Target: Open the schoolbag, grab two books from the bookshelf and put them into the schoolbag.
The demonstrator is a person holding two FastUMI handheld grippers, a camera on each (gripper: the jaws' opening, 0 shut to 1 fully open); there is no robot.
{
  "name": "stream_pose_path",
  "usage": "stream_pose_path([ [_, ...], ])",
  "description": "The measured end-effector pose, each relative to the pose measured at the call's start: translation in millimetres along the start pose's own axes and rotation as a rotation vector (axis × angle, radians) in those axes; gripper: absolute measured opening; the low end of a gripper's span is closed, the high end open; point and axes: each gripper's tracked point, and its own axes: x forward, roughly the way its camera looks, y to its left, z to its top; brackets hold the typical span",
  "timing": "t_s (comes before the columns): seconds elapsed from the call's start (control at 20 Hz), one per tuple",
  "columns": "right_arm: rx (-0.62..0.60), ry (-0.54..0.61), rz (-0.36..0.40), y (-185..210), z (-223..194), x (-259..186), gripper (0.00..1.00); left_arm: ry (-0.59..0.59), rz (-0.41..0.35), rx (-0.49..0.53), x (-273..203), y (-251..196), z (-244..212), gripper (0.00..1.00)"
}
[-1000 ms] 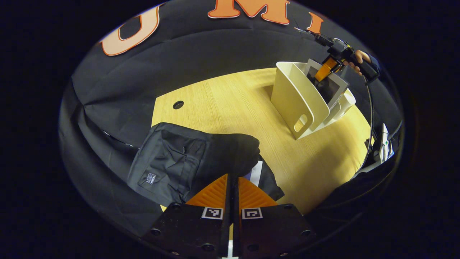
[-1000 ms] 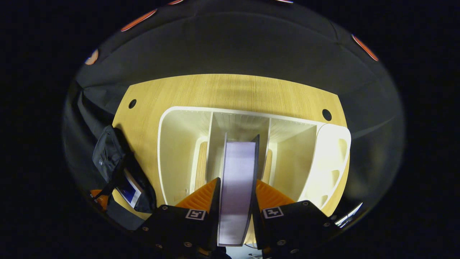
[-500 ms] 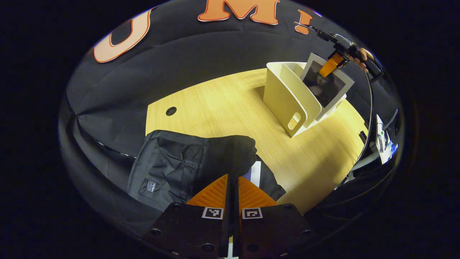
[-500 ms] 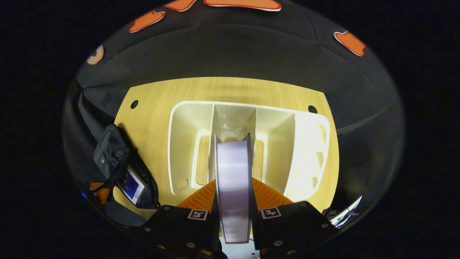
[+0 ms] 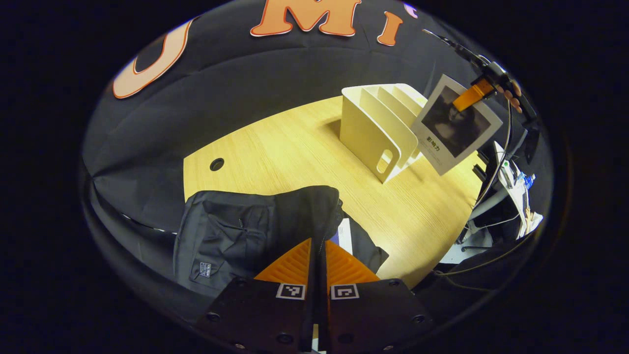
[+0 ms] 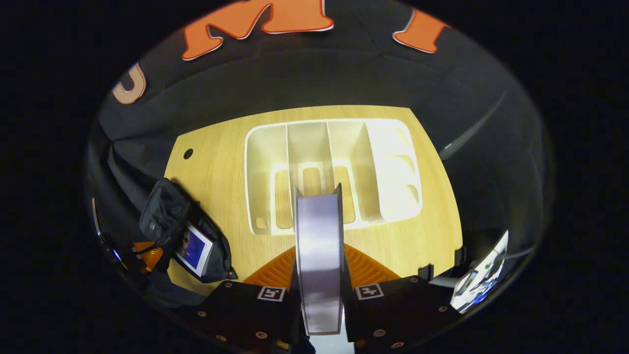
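Left gripper view: left gripper, fingers pressed together on the flap of the black schoolbag, holding it open on the table with a first book showing inside; farther off, the right gripper holds a second book, now lifted clear of the white bookshelf where half a second ago it stood partly in its slot. Right gripper view: right gripper clamped on that second book, bookshelf below with all slots vacant, schoolbag open at lower left; judgement: only the carry and the drop into the bag remain.

Bare table between bookshelf, schoolbag
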Motion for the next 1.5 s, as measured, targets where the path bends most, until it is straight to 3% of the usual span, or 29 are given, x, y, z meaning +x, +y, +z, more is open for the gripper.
stream_pose_path([
  [0.35,0.185,-0.039,0.063,26.3,-57.4,-27.5,0.36,-0.025,-0.025,0.068,-13.7,15.3,-1.4,0.05],
  [0.75,0.225,-0.12,0.313,113.8,-81.1,-67.8,0.36,-0.054,-0.037,0.095,-24.8,29.2,10.4,0.05],
  [1.1,0.277,-0.106,0.537,190.9,-84.1,-41.7,0.35,-0.066,-0.026,0.072,-29.0,35.7,14.0,0.05],
  [1.5,0.403,-0.075,0.711,264.0,-86.3,14.4,0.35,-0.091,-0.018,0.06,-44.1,33.1,18.0,0.05],
])
